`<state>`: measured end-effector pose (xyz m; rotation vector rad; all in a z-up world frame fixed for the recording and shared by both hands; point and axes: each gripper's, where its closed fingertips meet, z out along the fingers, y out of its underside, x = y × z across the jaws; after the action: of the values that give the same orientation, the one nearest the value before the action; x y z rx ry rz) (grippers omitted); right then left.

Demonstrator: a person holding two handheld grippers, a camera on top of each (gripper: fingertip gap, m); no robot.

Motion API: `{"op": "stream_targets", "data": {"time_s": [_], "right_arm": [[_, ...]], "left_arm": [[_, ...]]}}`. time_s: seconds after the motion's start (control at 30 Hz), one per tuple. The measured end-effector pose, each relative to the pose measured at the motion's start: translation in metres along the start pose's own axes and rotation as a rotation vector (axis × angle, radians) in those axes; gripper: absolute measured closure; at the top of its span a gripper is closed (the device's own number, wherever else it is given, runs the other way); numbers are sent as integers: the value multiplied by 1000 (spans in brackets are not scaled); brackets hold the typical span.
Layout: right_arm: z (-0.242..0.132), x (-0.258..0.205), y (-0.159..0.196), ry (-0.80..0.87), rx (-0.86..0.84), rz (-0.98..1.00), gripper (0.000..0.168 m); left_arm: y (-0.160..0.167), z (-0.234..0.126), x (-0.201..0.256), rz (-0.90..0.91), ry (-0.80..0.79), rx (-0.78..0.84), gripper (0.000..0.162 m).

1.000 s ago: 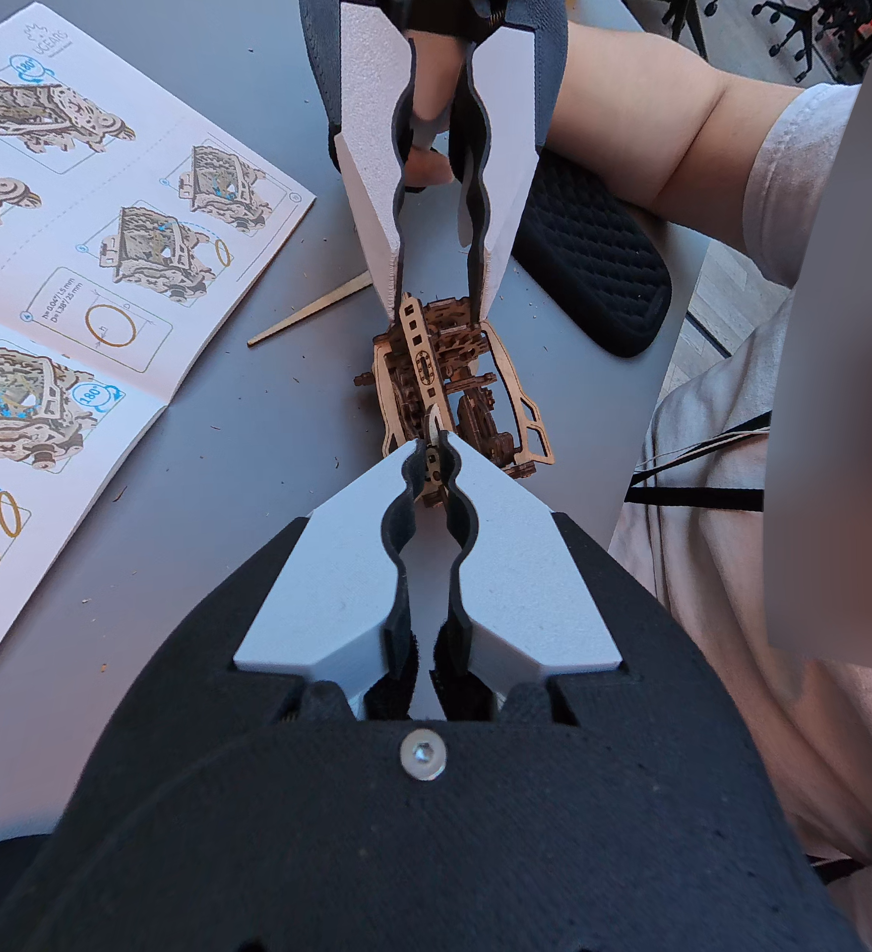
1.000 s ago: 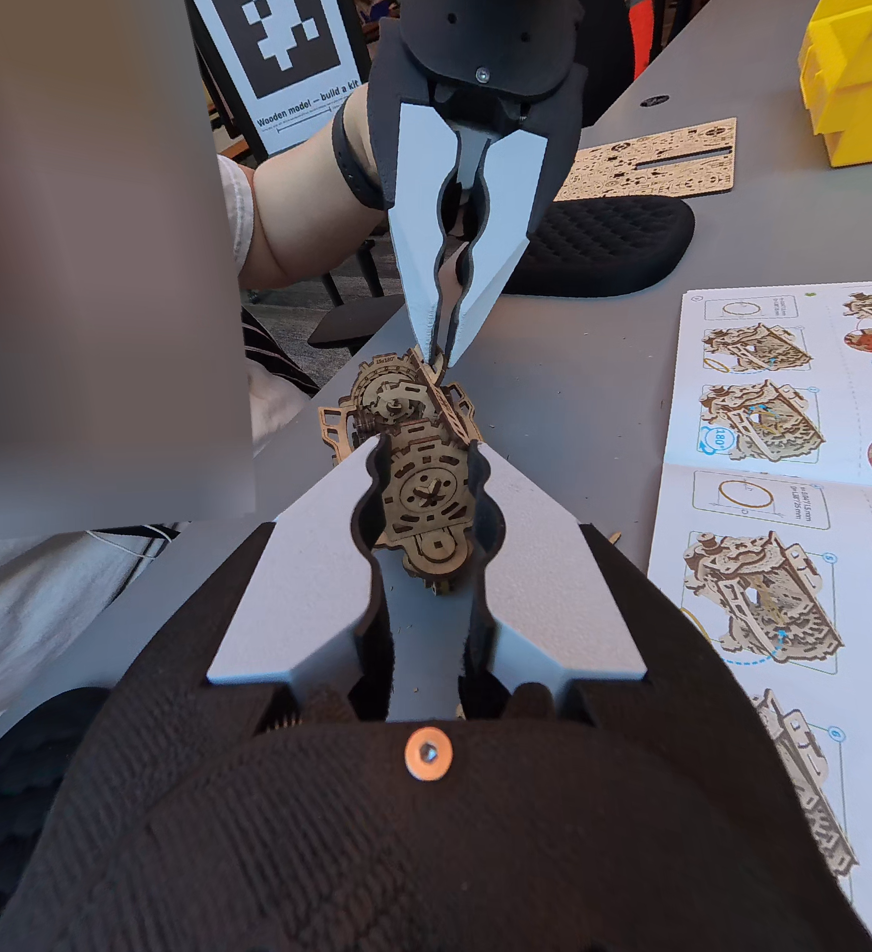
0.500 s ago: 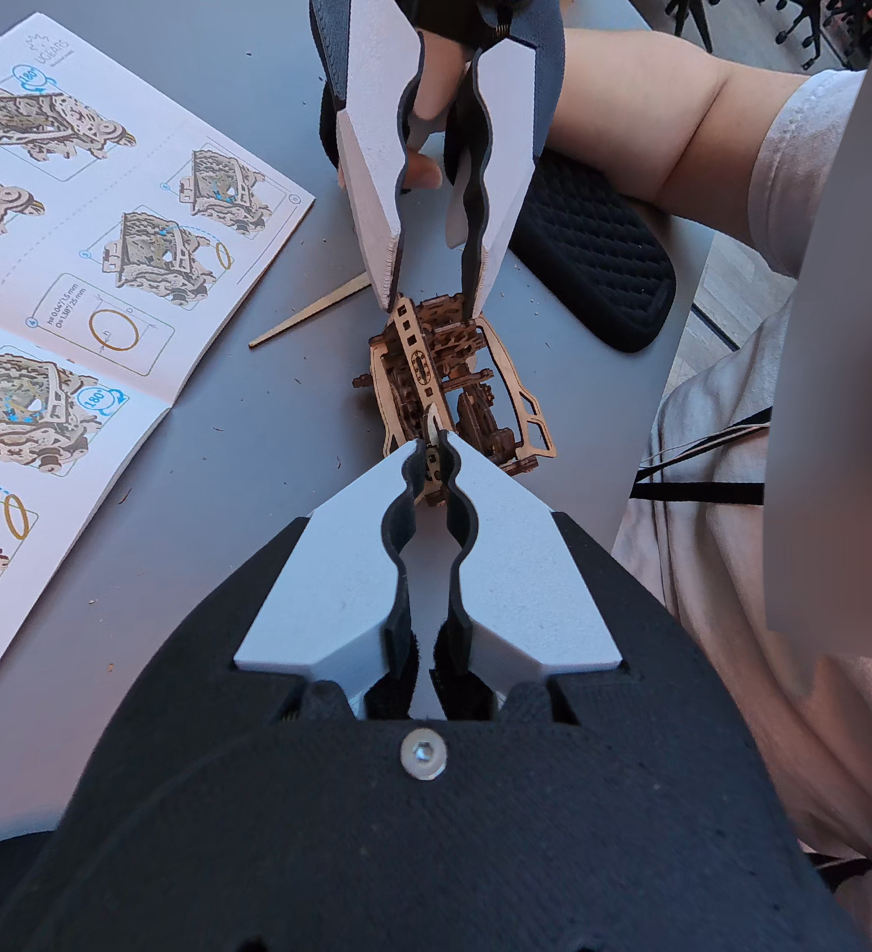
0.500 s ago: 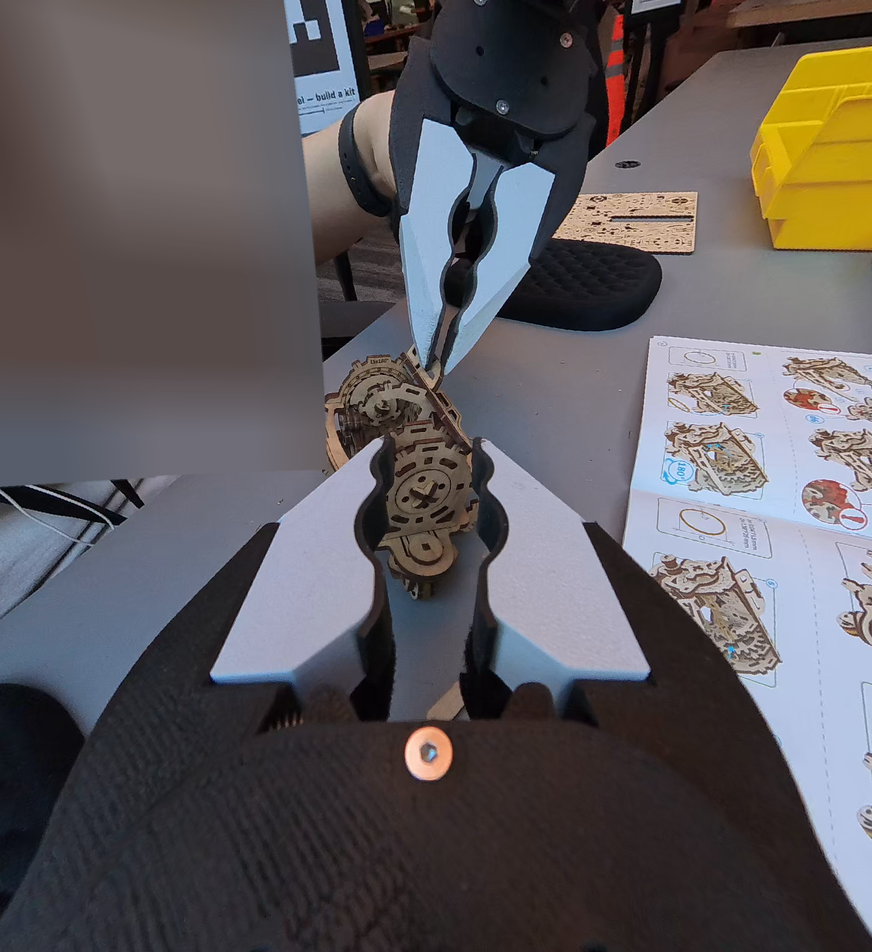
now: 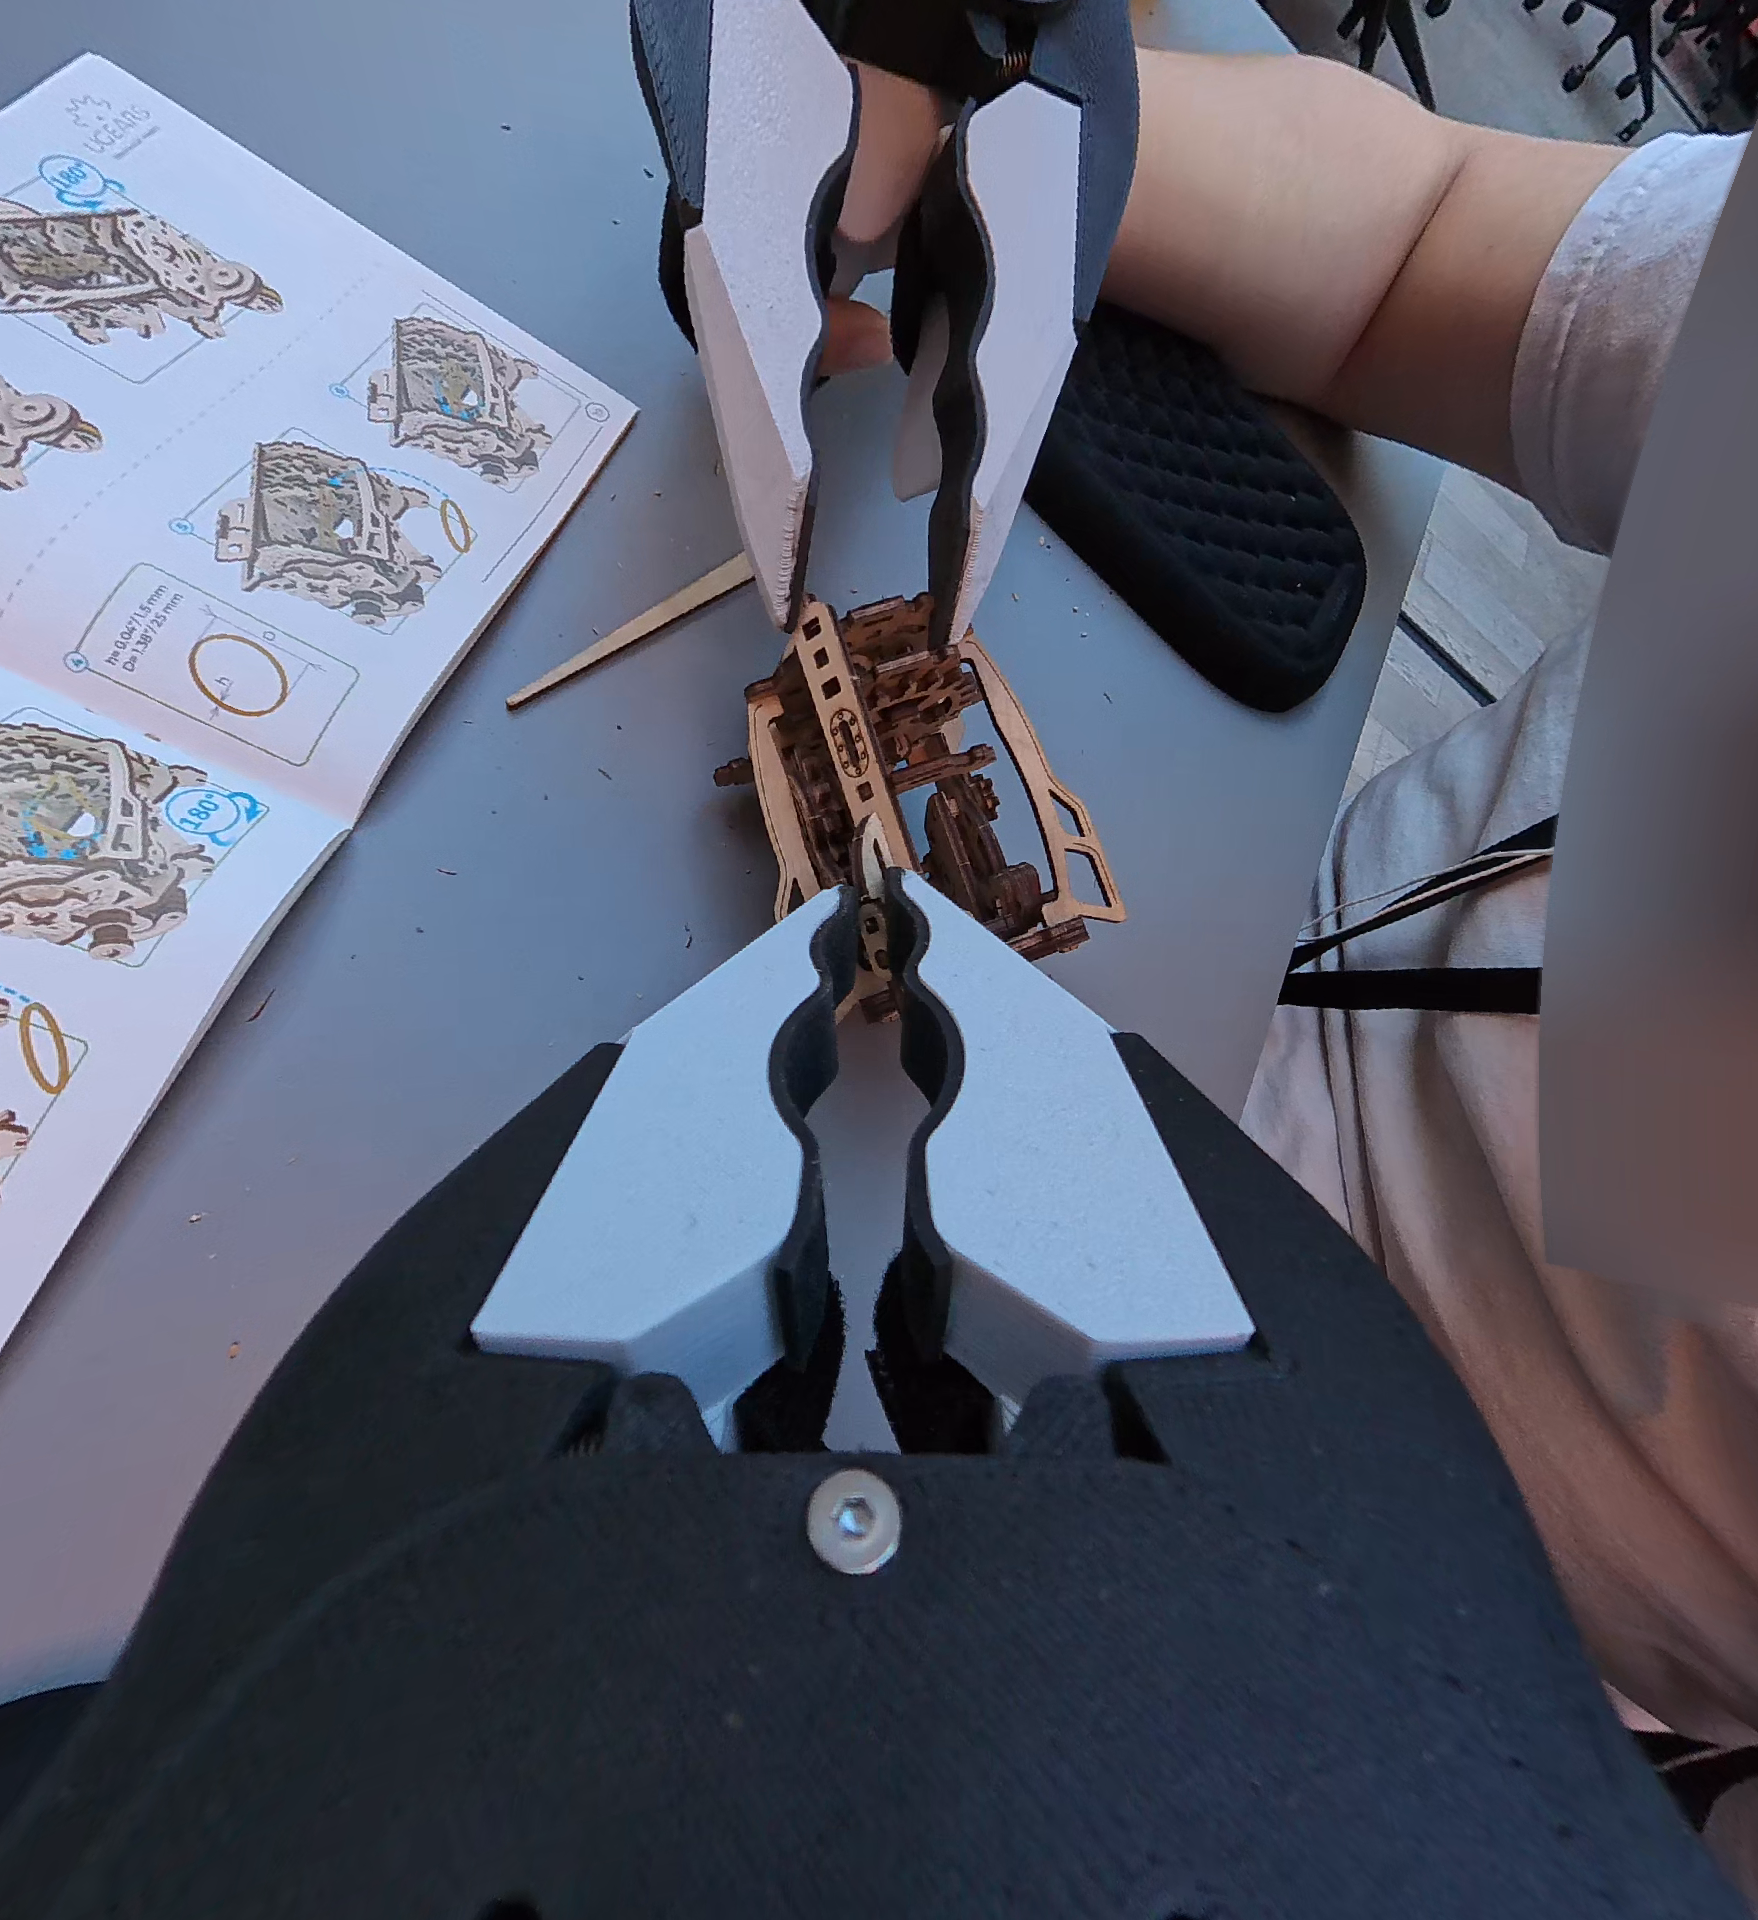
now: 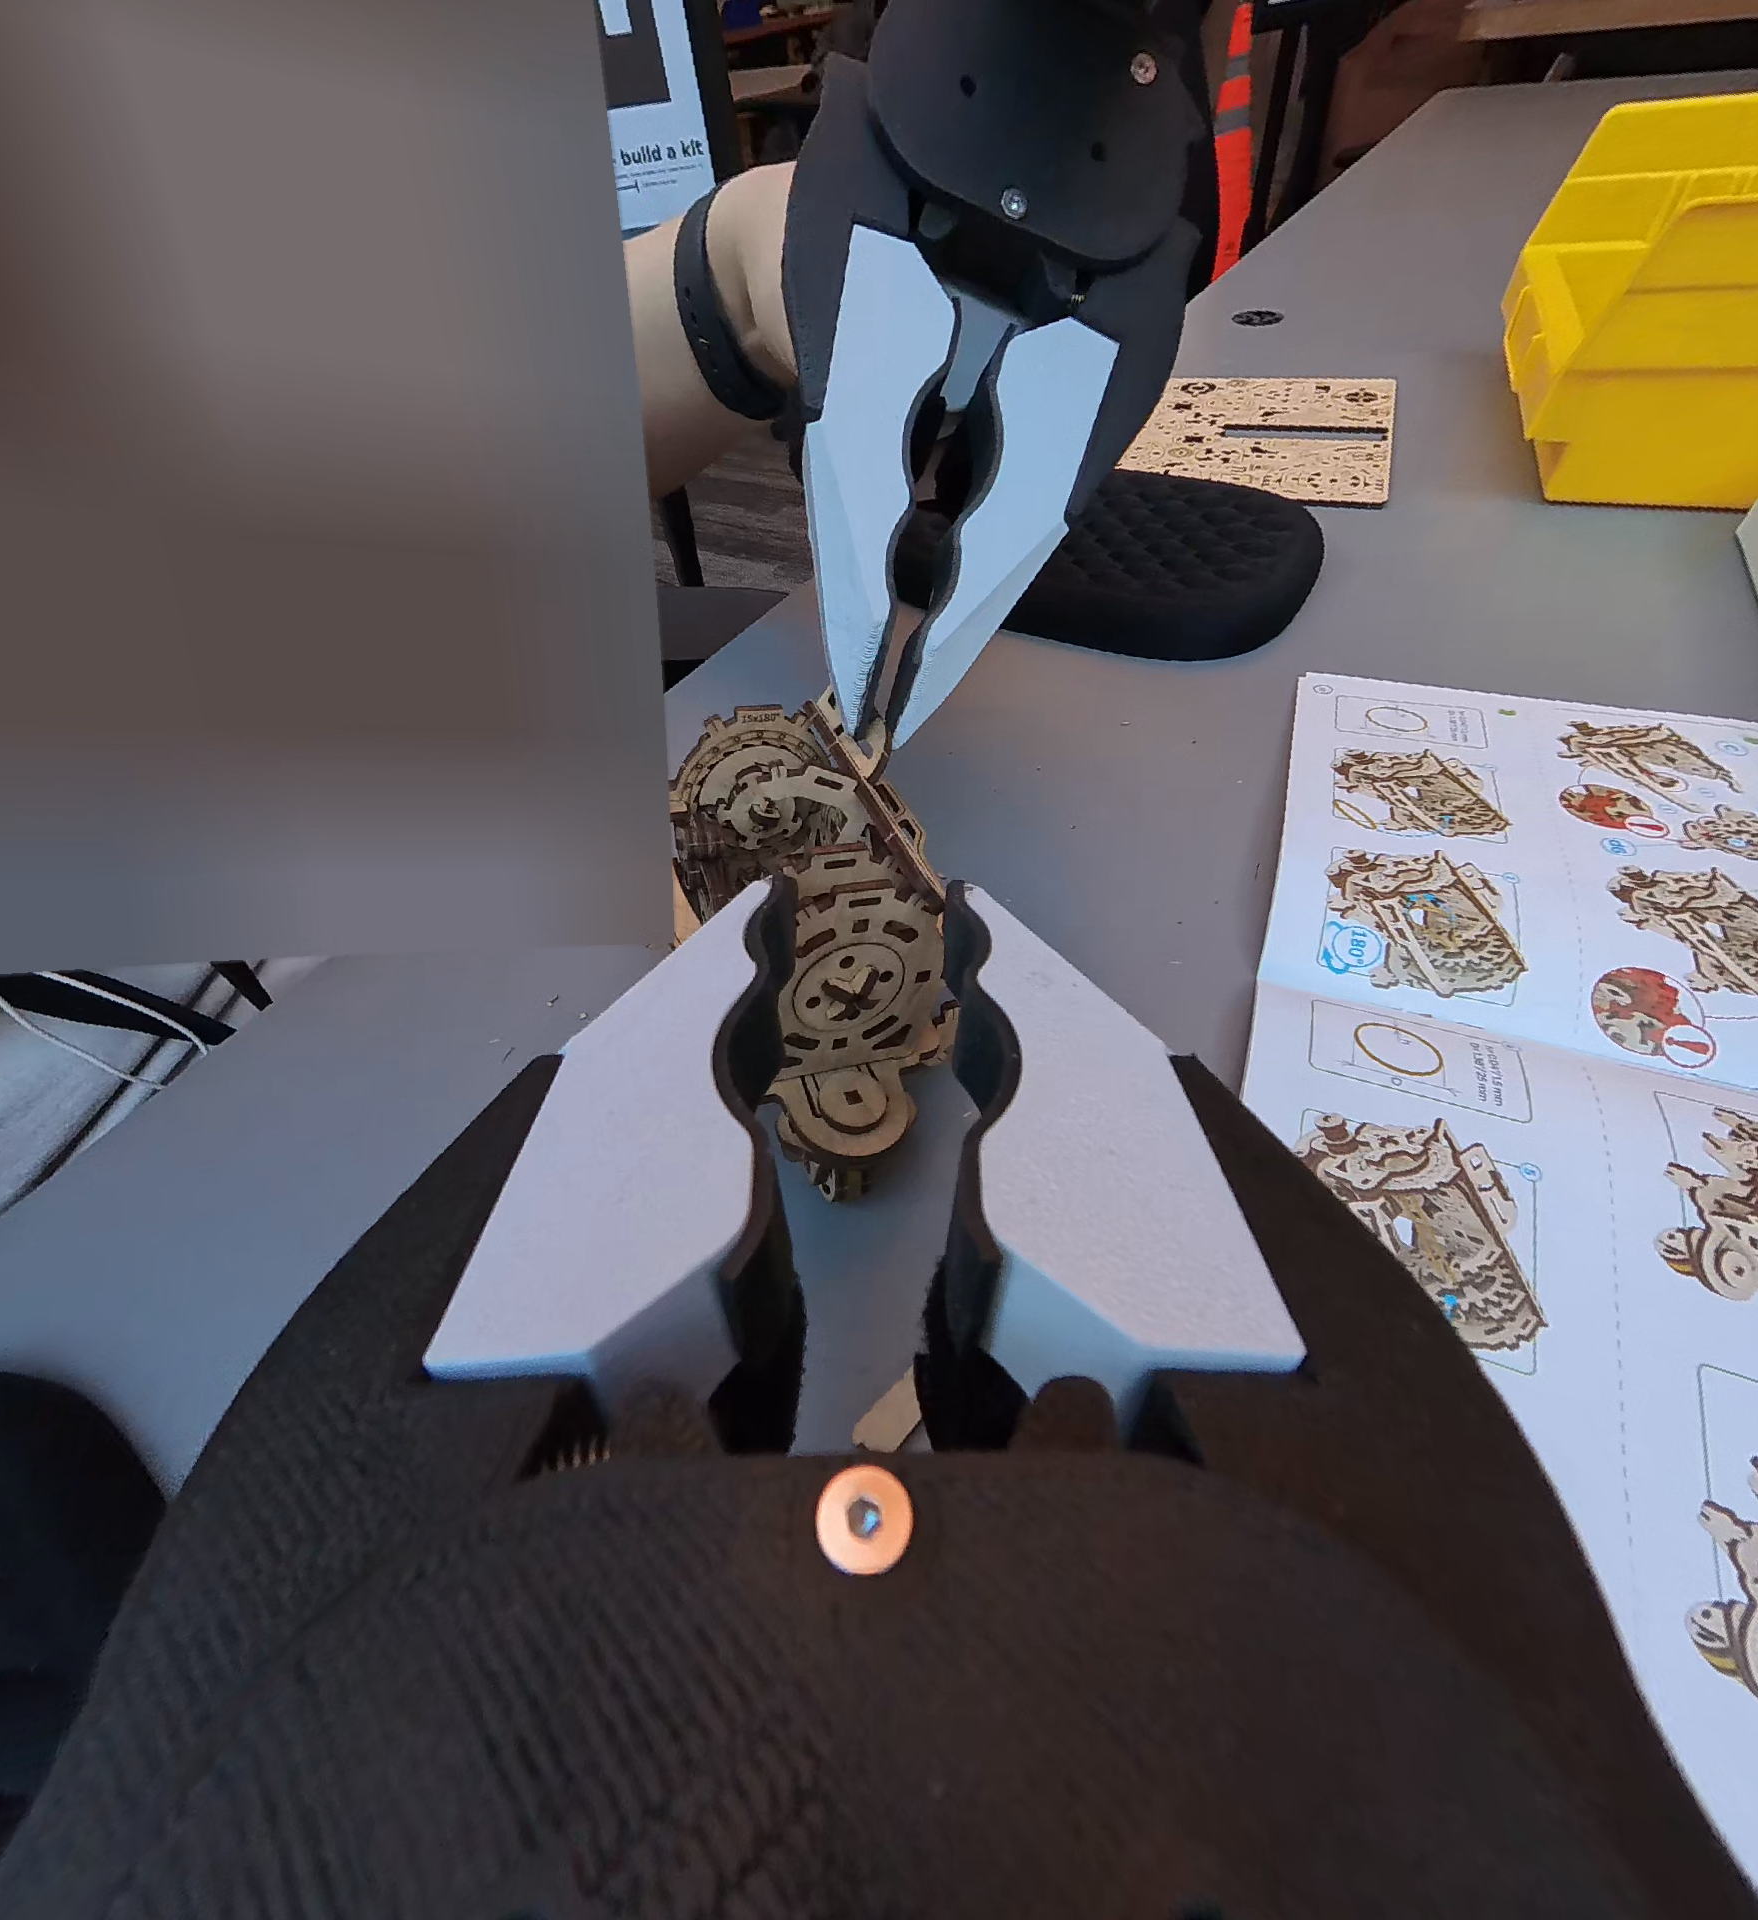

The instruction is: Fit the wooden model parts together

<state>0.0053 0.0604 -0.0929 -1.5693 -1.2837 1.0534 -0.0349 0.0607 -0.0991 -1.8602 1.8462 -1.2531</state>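
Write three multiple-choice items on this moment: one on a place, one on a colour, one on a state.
1. Where does the open instruction booklet lie in the left wrist view?
A. Left of the wooden model
B. Under the model
C. Inside the bin

2. What colour are the stacked bins at the far end of the table?
A. Blue
B. Yellow
C. Green

3. What are the left tongs doing?
A. Hanging wide open, away from everything
B. Shut on a small wooden piece at the model's edge
C. Resting on the black pad

Answers:
1. A, the booklet's pages spread over the table left of the wooden model.
2. B, both bins show bright yellow in the right wrist view.
3. B, the fingertips pinch a small wooden piece against the model, while the right tongs grip the model's other end.
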Motion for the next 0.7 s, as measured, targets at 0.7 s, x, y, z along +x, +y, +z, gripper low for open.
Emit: {"op": "stream_targets", "data": {"time_s": [0.7], "right_arm": [[0, -5, -2, -11, -8, -77, 140]], "left_arm": [[-1, 1, 2, 42, -9, -4, 159]]}}
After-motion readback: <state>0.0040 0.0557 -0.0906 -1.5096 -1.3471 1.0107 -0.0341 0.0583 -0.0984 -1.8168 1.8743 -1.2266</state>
